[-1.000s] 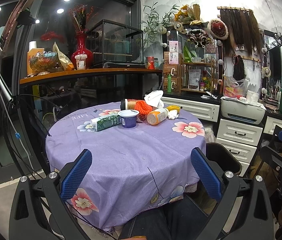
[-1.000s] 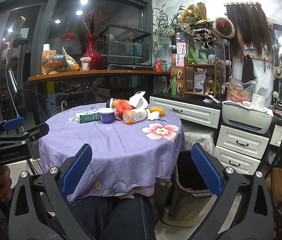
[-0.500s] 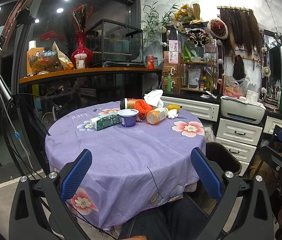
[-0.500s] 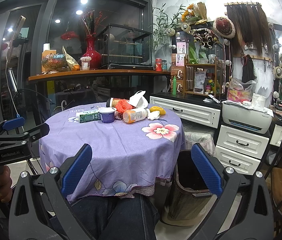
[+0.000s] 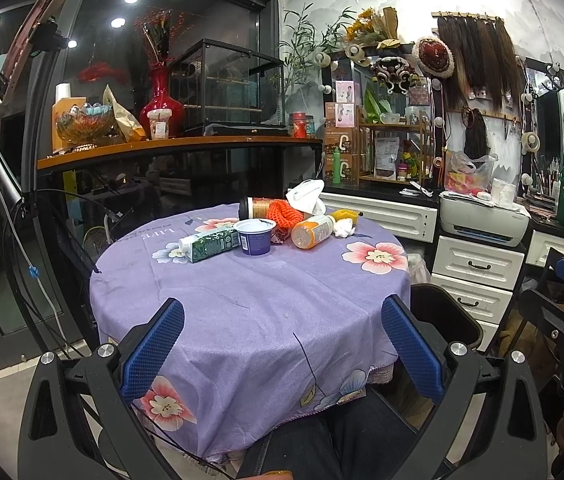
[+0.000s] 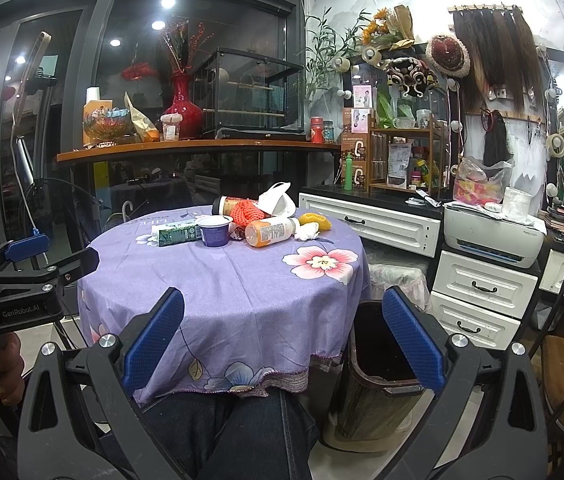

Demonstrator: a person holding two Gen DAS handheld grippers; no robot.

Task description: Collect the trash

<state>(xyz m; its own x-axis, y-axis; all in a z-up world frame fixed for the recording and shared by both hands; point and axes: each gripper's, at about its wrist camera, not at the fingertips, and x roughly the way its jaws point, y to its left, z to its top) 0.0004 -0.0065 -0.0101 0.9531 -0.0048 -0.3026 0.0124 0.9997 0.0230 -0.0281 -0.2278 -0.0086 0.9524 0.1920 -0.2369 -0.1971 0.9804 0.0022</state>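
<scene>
Trash lies at the far side of a round table with a purple flowered cloth (image 5: 250, 304): a green carton (image 5: 211, 244), a purple cup (image 5: 255, 236), an orange bottle on its side (image 5: 312, 232), orange netting (image 5: 284, 213), a brown jar (image 5: 256, 208), a white mask (image 5: 306, 196) and crumpled tissue (image 5: 344, 227). The same pile shows in the right wrist view, with the cup (image 6: 214, 231) and bottle (image 6: 272, 231). A dark bin (image 6: 378, 376) stands on the floor right of the table. My left gripper (image 5: 282, 344) and right gripper (image 6: 282, 336) are open and empty, near the table's front edge.
White drawers (image 6: 482, 292) with a printer (image 6: 494, 236) stand at the right. A wooden shelf (image 5: 178, 146) with a red vase is behind the table. A black chair (image 5: 442, 312) is at the table's right. My legs are below.
</scene>
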